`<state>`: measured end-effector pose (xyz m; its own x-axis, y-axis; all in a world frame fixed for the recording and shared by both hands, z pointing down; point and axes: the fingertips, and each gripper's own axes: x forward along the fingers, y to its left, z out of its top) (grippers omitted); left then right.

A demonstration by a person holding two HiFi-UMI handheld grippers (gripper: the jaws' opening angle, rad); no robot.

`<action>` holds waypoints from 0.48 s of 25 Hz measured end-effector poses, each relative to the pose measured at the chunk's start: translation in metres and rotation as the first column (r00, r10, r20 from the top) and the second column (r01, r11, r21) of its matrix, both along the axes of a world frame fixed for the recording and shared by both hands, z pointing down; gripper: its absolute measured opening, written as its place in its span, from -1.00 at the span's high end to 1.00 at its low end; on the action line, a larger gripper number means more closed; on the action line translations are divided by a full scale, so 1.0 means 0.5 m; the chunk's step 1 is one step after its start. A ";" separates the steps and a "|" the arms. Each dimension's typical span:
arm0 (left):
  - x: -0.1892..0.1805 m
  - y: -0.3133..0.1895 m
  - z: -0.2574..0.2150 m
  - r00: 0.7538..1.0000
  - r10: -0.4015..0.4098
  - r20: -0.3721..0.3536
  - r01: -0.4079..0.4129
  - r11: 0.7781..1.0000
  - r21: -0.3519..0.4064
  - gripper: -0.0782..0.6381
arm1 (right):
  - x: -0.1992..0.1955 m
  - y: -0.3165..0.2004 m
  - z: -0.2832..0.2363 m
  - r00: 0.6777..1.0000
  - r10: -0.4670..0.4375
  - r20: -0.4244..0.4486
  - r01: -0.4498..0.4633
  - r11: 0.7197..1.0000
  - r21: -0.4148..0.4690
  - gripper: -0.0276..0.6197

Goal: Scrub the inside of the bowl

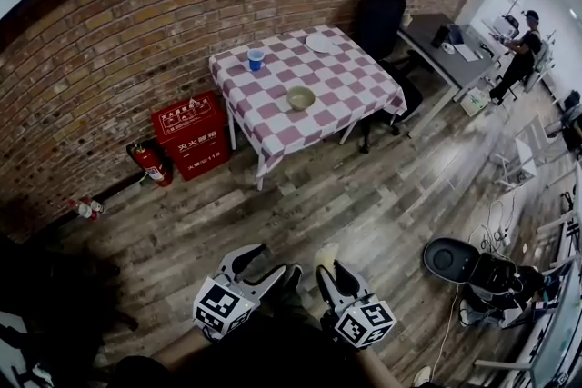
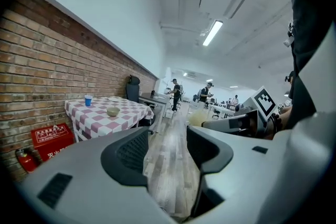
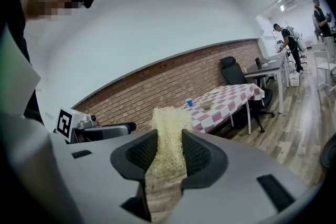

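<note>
A pale greenish bowl [image 1: 301, 97] stands on a table with a red-and-white checked cloth [image 1: 273, 127], far across the wooden floor from me. The left gripper view shows the bowl [image 2: 113, 111] small and distant, and so does the right gripper view, where the bowl [image 3: 206, 105] is tiny. My right gripper [image 1: 333, 272] is low in the head view, shut on a pale yellow fibrous scrubber [image 3: 168, 131] that sticks out past the jaws. Beside it my left gripper [image 1: 268, 264] is open, with only floor showing between its jaws.
A blue cup [image 1: 255, 59] and a white plate [image 1: 320, 43] share the table. A red fire cabinet [image 1: 189, 136] and an extinguisher [image 1: 150, 164] stand by the brick wall. Beyond are a black office chair [image 1: 380, 14] and a desk [image 1: 446, 50] with a person [image 1: 518, 59] beside it. Dark equipment [image 1: 482, 277] sits at right.
</note>
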<state>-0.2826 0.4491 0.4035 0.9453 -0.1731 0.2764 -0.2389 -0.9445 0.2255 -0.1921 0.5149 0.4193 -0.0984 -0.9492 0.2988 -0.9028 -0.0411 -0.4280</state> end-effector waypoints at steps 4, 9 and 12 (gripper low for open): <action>0.086 -0.069 -0.012 1.000 -0.022 0.006 0.022 1.000 0.000 0.11 | 0.078 -0.085 -0.002 0.999 -0.046 0.013 0.046 0.999 -0.004 0.44; 0.199 -0.154 -0.022 0.998 -0.055 0.025 0.055 0.998 0.014 0.11 | 0.190 -0.185 -0.020 0.994 -0.108 -0.007 0.108 0.994 0.012 0.44; 0.258 -0.191 -0.033 0.996 -0.079 0.030 0.078 0.996 0.034 0.11 | 0.265 -0.228 -0.029 0.993 -0.119 -0.012 0.119 0.993 0.022 0.44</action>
